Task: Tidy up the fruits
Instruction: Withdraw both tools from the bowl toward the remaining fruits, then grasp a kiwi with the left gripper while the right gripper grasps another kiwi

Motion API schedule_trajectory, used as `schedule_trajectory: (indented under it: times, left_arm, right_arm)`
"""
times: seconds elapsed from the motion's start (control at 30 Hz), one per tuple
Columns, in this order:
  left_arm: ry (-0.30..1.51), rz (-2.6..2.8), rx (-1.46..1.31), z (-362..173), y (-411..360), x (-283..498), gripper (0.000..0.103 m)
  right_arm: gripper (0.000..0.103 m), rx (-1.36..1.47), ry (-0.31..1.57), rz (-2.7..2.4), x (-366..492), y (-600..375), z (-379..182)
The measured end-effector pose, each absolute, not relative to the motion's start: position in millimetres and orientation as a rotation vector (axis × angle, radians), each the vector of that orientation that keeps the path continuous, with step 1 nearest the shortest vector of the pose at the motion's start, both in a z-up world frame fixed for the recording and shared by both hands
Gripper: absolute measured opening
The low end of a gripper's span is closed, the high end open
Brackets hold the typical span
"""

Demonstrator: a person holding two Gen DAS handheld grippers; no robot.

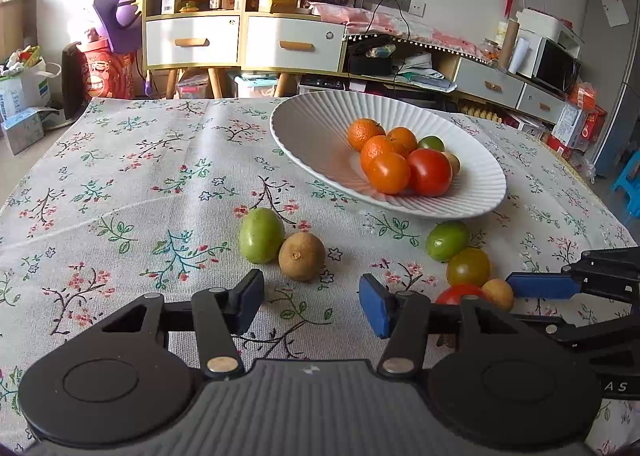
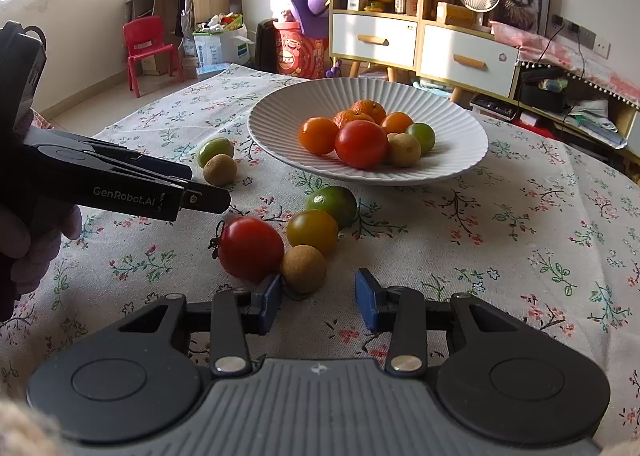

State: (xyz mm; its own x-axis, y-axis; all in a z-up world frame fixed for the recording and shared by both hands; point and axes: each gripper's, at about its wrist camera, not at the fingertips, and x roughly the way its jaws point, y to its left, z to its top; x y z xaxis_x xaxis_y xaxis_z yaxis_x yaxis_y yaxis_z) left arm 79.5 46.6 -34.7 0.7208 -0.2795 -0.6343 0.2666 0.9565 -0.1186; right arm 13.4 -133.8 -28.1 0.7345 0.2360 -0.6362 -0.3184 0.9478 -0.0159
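Note:
A white ribbed bowl [image 1: 304, 132] [image 2: 280, 112] on the flowered tablecloth holds several oranges, a red tomato, a green fruit and a brown one. My left gripper [image 1: 311, 306] is open and empty, just short of a green fruit [image 1: 261, 235] and a brown fruit [image 1: 301, 256]. My right gripper [image 2: 318, 302] is open and empty, its left pad beside a brown fruit [image 2: 303, 269] and a red tomato [image 2: 250, 248]. A yellow-green tomato [image 2: 312, 231] and a green fruit [image 2: 333, 205] lie just beyond.
The left gripper's body [image 2: 120, 184] and the gloved hand reach in from the left in the right wrist view. The right gripper's fingers [image 1: 544, 285] show at the right in the left wrist view. Shelves and cabinets stand beyond the table's far edge.

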Motion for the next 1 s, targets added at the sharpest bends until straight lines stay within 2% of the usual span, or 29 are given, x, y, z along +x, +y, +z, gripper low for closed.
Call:
schedule_trajectory:
  times: [0.47,1.0]
  left_arm:
    - [0.703,-0.292,-0.065,-33.9,45.3,94.2,0.019]
    - [0.720,-0.289,-0.070,-31.9,46.5,96.4,0.018]
  right_arm:
    - [0.026,-0.081,0.682,0.334,16.3,-137.2,-26.9]
    - [0.022,-0.072,0.686,0.344,17.3,-137.2,-26.0]
